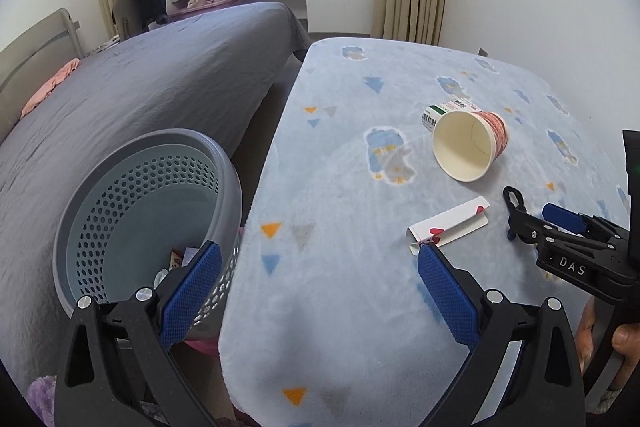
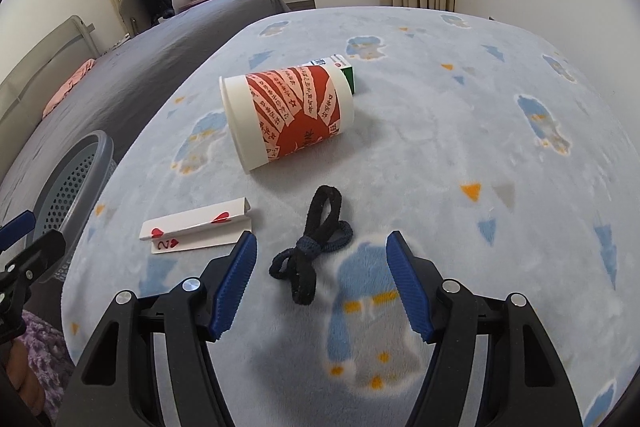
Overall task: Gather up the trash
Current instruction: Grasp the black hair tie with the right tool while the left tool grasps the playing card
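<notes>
A black hair tie (image 2: 316,247) lies on the blue fleece-covered table (image 2: 460,147). It sits just in front of and between the tips of my right gripper (image 2: 322,239), which is open, its pads clear of the tie. A red-and-white paper cup (image 2: 288,115) lies on its side further back, with a small green-and-white box (image 2: 344,67) behind it. A folded playing card (image 2: 196,231) rests to the left. My left gripper (image 1: 318,247) is open and holds nothing. It hangs over the table's (image 1: 340,167) left edge, beside the grey perforated basket (image 1: 140,207), with the card (image 1: 448,223) near its right fingertip.
Some scraps (image 1: 176,259) lie in the bottom of the basket. A bed with a grey cover (image 1: 140,75) stands left of the table, across a narrow gap. The right gripper (image 1: 528,219) and a hand (image 1: 624,339) show at the right edge of the left wrist view.
</notes>
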The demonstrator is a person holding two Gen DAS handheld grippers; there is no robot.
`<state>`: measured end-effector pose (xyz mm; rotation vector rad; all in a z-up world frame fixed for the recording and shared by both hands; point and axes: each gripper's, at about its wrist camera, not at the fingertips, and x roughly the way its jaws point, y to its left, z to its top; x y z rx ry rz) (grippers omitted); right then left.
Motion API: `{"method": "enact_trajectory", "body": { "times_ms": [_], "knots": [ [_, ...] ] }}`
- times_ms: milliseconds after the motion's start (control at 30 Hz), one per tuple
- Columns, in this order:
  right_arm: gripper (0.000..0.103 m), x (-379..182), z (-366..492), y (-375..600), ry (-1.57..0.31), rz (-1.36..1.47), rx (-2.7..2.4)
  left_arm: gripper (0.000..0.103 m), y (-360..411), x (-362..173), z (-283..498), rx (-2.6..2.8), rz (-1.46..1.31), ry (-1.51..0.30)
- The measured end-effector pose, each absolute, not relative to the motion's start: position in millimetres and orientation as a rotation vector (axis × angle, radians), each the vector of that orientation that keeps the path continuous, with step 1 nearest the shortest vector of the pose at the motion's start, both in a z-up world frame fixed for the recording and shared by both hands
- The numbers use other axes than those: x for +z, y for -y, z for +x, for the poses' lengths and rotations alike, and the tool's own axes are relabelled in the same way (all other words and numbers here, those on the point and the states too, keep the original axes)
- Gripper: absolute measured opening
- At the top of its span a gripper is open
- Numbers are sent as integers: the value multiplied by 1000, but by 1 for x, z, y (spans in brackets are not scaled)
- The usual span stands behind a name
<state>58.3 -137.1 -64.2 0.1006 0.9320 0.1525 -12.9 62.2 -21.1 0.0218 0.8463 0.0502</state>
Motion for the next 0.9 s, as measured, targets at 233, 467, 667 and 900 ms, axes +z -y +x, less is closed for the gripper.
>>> {"method": "enact_trajectory", "body": {
  "times_ms": [233, 467, 667, 900],
  "knots": [
    [57, -70, 63, 133, -959, 80, 136, 97, -52, -31, -8, 36, 30, -873],
    [33, -72, 61, 126, -956, 43, 142, 97, -47, -35, -4, 29, 29, -877],
    [16, -69, 56, 129, -945, 73, 168, 97, -39, -41, -1, 11, 33, -892],
    [16, -54, 47, 157, -900, 176, 144, 97, -24, -46, 6, -4, 28, -922]
  ]
}}
